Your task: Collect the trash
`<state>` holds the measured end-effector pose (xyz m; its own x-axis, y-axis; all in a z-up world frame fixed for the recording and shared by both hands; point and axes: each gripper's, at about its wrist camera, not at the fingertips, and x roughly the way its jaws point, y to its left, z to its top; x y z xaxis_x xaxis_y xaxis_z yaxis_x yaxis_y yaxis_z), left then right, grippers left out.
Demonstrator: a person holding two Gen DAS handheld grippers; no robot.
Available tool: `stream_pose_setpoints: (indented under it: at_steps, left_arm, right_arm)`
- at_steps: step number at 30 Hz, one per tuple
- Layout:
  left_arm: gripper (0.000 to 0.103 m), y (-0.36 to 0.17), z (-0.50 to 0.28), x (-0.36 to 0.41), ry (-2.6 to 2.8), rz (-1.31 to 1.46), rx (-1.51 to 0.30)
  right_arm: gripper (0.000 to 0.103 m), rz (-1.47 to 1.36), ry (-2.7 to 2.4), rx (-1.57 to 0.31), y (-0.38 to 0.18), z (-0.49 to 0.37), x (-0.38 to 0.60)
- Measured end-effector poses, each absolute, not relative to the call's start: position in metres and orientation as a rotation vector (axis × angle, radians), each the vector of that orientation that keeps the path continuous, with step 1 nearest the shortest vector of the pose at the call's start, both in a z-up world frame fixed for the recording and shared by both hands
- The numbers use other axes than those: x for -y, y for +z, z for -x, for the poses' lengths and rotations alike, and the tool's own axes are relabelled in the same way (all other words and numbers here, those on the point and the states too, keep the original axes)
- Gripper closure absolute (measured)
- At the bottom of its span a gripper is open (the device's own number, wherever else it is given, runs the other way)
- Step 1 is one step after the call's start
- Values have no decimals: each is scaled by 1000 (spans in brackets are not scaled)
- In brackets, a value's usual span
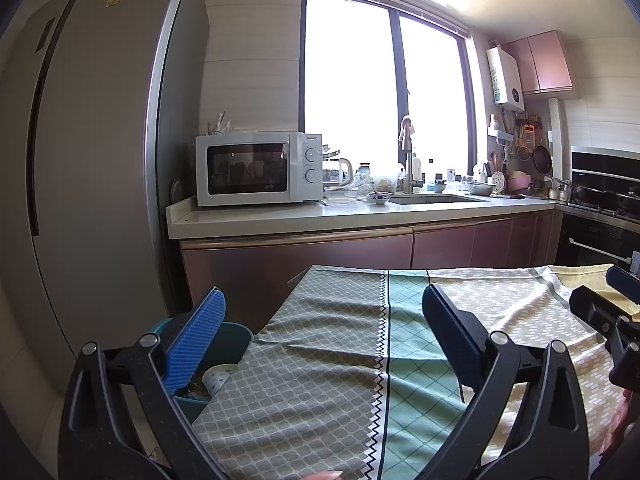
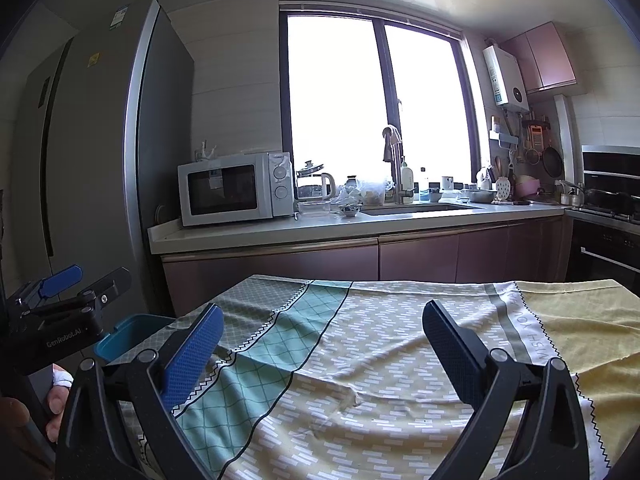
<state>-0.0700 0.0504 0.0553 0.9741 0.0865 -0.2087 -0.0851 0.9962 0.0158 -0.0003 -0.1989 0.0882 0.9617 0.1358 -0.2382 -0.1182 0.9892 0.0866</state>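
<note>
Two hand-held claws are hovering over a cloth-covered bench (image 2: 400, 360) in a home kitchen, both spread wide and gripping nothing. The left claw (image 1: 324, 340) is hanging over the bench's left edge, its blue-padded finger sitting in line with a teal bin (image 1: 224, 344) that is standing just off that edge, below the cloth. Inside the bin, a dotted paper cup (image 1: 218, 378) and some darker scraps are showing; this is the only trash either camera is picking up. The right claw (image 2: 322, 354) is hanging over the middle of the patterned tablecloth (image 2: 280, 344), which is lying wrinkled but is carrying no visible litter.

Judging from this, the collecting is looking close to done, and the step in hand is a check of the bench for anything left. To do it well, the person should be sweeping both cameras along the far edge and right-hand corner of the bench, where the folds of yellow cloth could be hiding small pieces. Any find should be pinched squarely between the pads, lifted clear of the cloth so that the fabric is not dragged, then carried over the left edge and released well inside the bin's rim. The microwave (image 1: 256, 168) and sink (image 1: 436, 199) on the far counter are standing well apart from the work.
</note>
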Motion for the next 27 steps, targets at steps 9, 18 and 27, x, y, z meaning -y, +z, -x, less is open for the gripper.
stream_pose_setpoints:
  at_steps: [9,18,27]
  left_arm:
    - [6,55,69,-49,87,-6,-216]
    - [6,54,67,-49,89,-10,-214]
    - [6,54,67,-48,87,-11,-215]
  right_arm:
    - [7,-82,123,-255,88,-1,201]
    - [7,-82,125,-259,88,-2,202]
    - [7,-82,124,-260,88,-3,201]
